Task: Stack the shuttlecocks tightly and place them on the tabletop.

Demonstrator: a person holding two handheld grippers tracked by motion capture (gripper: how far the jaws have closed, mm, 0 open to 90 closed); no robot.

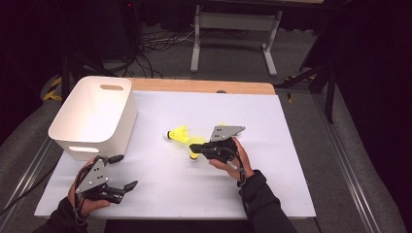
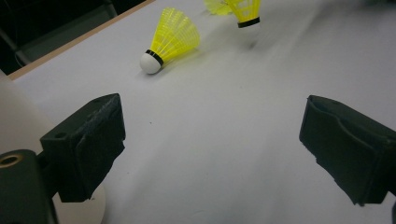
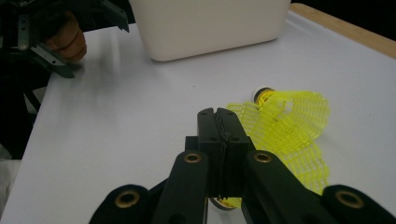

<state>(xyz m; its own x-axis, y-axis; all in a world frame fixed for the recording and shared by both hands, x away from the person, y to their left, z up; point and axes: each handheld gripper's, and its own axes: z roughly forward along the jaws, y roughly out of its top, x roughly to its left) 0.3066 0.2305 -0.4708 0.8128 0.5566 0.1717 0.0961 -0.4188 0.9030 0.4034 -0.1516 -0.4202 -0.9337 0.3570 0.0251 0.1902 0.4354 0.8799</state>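
Yellow shuttlecock (image 3: 261,154) pinched mid-table in right gripper (image 3: 224,122); left gripper (image 1: 124,172), wide open, nears front edge.

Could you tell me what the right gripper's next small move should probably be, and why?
Probably lift the right gripper slightly and carry it toward the white bin. Its jaws look shut on a yellow shuttlecock, pinching the skirt, while the bin sits open-topped at the table's far left. The left gripper is open and idle.
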